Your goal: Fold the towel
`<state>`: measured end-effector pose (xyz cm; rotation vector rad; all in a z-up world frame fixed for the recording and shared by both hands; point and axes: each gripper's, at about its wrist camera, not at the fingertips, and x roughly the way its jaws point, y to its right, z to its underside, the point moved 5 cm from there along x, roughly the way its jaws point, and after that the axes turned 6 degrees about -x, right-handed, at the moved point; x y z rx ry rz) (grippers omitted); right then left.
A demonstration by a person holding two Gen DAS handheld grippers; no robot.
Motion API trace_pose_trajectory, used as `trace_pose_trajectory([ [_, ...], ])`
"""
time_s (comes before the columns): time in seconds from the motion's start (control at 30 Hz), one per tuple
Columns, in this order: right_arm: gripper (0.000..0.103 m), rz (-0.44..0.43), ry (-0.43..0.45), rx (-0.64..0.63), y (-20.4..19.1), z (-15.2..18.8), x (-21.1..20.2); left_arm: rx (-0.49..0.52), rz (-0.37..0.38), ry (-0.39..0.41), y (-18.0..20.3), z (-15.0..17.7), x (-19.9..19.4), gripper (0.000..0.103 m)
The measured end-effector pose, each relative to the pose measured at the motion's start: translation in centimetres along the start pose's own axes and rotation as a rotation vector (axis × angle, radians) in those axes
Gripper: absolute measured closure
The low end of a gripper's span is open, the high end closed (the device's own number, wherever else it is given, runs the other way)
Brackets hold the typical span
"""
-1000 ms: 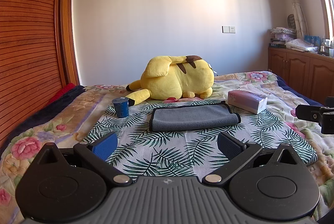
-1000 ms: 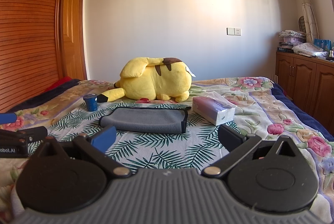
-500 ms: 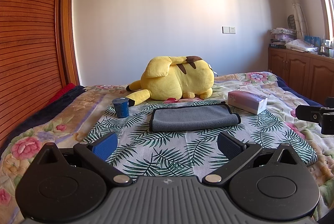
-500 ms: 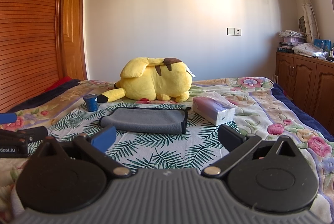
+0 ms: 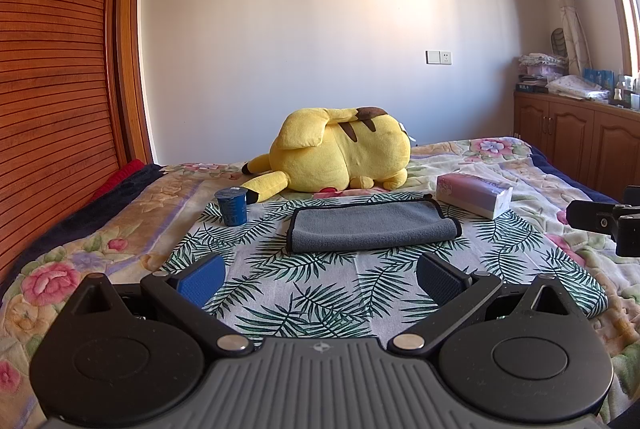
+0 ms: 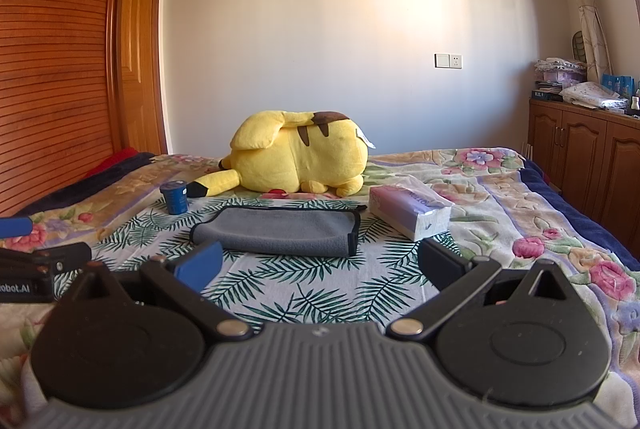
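Towel (image 5: 370, 225) lies folded on the leaf-print cloth (image 5: 320, 293), ahead of both spread jaws; left gripper (image 5: 320, 279) and right gripper (image 6: 320, 263) hold nothing.

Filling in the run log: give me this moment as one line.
task: fold towel | gray towel: folded, flat on leaf-print cloth | left gripper: open, short of towel | right gripper: open, empty
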<state>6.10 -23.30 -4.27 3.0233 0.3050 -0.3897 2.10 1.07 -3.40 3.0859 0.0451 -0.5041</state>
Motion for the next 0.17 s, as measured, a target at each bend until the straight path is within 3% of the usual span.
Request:
trace_pose_trajectory([
  [0.17, 0.0, 0.0, 0.0, 0.0, -0.01, 0.01, 0.0, 0.0, 0.001, 0.0, -0.01, 0.01, 0.0, 0.0],
])
